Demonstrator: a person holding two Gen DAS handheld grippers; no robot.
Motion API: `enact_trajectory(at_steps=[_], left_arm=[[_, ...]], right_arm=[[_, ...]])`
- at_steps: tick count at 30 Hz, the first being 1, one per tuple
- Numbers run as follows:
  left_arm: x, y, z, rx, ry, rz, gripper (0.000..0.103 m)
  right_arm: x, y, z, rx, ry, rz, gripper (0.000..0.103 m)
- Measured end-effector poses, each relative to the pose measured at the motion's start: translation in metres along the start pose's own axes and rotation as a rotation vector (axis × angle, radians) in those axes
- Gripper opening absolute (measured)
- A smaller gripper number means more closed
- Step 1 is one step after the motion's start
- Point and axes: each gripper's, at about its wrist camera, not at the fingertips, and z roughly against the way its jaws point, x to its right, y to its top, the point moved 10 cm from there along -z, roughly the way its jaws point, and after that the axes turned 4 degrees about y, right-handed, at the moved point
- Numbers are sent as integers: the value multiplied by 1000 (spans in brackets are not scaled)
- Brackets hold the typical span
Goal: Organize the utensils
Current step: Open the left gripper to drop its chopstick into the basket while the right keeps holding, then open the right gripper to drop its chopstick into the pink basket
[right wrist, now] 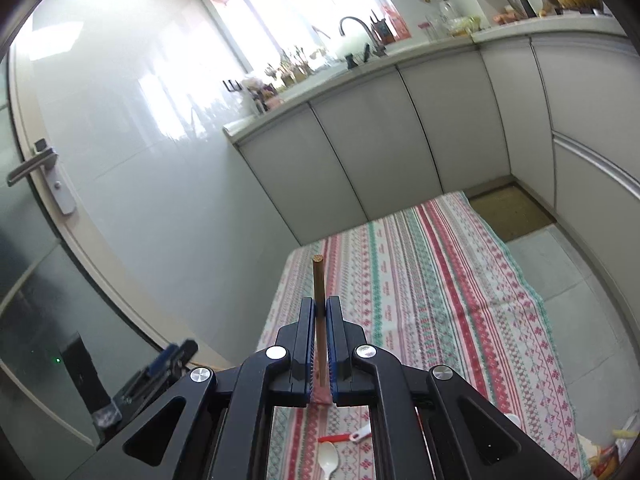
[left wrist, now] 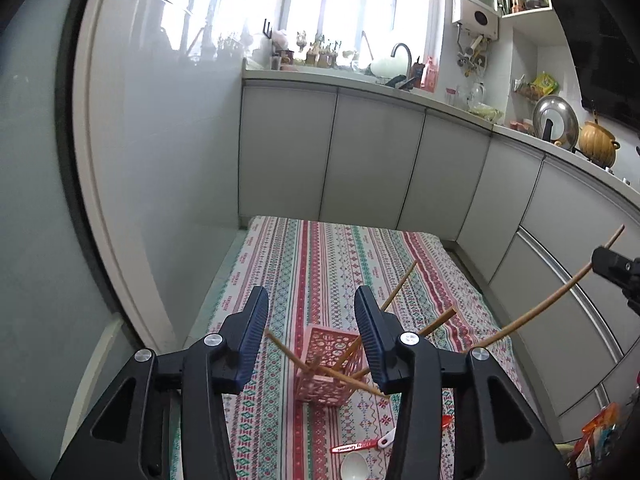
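A pink lattice basket (left wrist: 326, 364) stands on the striped tablecloth (left wrist: 304, 264) with several wooden chopsticks (left wrist: 400, 284) leaning out of it. My left gripper (left wrist: 311, 294) hovers just above the basket, open, with nothing pressed between its pads. My right gripper (right wrist: 320, 302) is shut on one chopstick (right wrist: 319, 280), which points upward. In the left wrist view the right gripper (left wrist: 612, 264) appears at the right edge, its chopstick (left wrist: 540, 304) slanting down toward the basket. A white spoon (right wrist: 329, 458) and a red-handled utensil (right wrist: 340, 437) lie on the cloth near the front.
Grey cabinets (left wrist: 372, 160) under a cluttered counter wrap around the far and right sides of the table. A glass door with a lever handle (right wrist: 32, 168) stands at the left. Colourful snack packets (left wrist: 600, 428) sit at the lower right. A brown mat (right wrist: 508, 208) lies on the floor.
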Motion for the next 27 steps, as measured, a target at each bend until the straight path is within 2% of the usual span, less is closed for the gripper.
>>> enact_trajectory(at_steps=[8, 12, 18, 27], left_arm=[[-35, -22, 28, -71, 39, 19, 54], [-52, -35, 24, -117, 77, 11, 55], [-70, -61, 2, -230, 104, 9, 55], [-77, -69, -16, -287, 92, 41, 55]], right_arm=[[-51, 22, 0, 83, 47, 83, 5], [-66, 14, -27, 66, 45, 119, 5], [-71, -11, -80, 24, 11, 171, 5], [-68, -33, -135, 24, -42, 244, 5]])
